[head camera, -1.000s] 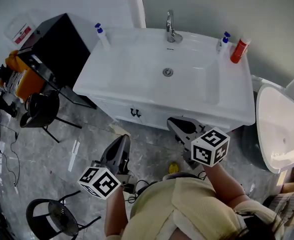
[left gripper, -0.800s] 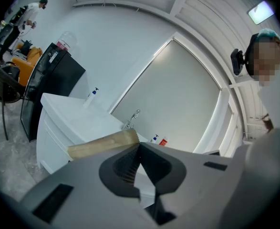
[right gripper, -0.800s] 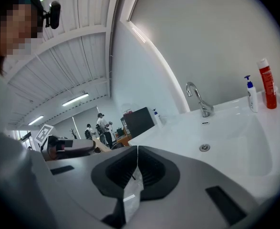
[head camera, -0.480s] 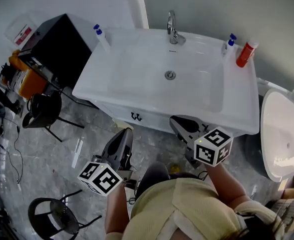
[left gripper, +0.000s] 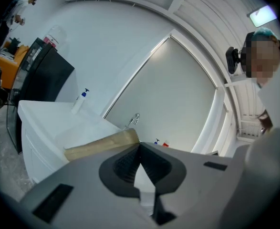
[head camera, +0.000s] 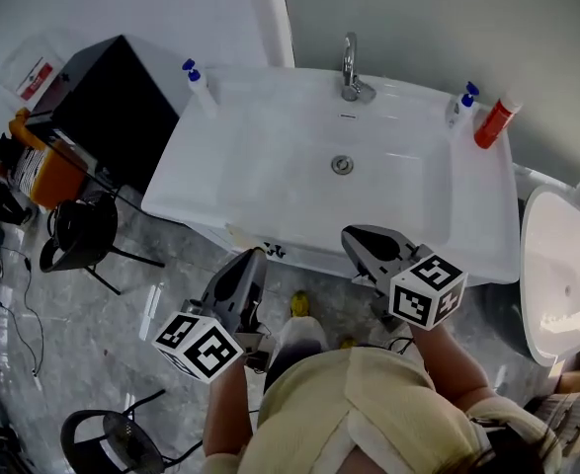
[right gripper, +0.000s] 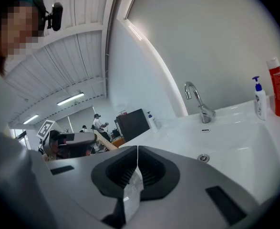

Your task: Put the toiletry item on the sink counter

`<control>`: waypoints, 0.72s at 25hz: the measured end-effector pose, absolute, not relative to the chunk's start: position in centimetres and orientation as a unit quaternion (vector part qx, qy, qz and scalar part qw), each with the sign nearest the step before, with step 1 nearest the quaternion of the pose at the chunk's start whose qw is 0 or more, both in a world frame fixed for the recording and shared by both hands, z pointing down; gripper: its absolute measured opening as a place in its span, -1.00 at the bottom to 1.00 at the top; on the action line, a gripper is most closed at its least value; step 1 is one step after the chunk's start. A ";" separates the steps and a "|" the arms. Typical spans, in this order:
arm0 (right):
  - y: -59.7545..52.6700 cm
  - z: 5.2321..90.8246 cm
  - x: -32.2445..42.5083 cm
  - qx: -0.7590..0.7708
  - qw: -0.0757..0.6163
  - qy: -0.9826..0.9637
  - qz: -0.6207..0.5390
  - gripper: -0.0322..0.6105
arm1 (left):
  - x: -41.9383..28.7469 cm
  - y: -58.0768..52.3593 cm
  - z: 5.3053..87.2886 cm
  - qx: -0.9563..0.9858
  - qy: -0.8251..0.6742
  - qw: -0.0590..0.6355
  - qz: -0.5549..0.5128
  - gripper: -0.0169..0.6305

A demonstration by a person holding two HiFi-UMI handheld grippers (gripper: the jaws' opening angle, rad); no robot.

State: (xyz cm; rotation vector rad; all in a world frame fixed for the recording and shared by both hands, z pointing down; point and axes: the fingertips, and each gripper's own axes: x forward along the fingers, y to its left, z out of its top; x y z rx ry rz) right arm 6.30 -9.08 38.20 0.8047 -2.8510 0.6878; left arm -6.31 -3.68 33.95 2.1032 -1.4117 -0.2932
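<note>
My left gripper (head camera: 253,257) is shut on a tan, flat stick-like toiletry item (head camera: 238,237) that juts out to the left of its tips, just at the front edge of the white sink counter (head camera: 220,126). In the left gripper view the tan item (left gripper: 101,144) lies across the closed jaws of the left gripper (left gripper: 140,144), pointing toward the counter (left gripper: 44,116). My right gripper (head camera: 357,235) hangs over the counter's front edge, shut, with nothing seen between its jaws. In its own view the right gripper (right gripper: 137,148) faces the basin (right gripper: 204,158).
A faucet (head camera: 352,67) stands behind the basin. A white pump bottle (head camera: 199,82) is at the back left corner; another pump bottle (head camera: 462,105) and a red bottle (head camera: 495,121) at the back right. A black cabinet (head camera: 112,97) and chair (head camera: 82,230) are left, a toilet (head camera: 561,265) right.
The person has stepped toward the sink; both grippers now reach the counter's front edge, and the counter sits lower in the head view. The jaws have stayed shut.
</note>
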 end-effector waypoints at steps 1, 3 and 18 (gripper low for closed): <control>-9.6 38.2 5.8 0.266 0.052 -0.936 0.225 -0.81 | -6.7 -4.3 33.9 0.791 -0.526 0.292 -0.110 -0.84; -10.7 38.2 4.9 0.268 0.055 -0.935 0.225 -0.81 | -7.4 -5.3 33.9 0.797 -0.518 0.293 -0.107 -0.84; -16.0 37.7 -0.4 0.286 0.062 -0.929 0.228 -0.81 | -12.5 -11.7 32.9 0.827 -0.487 0.271 -0.065 -0.84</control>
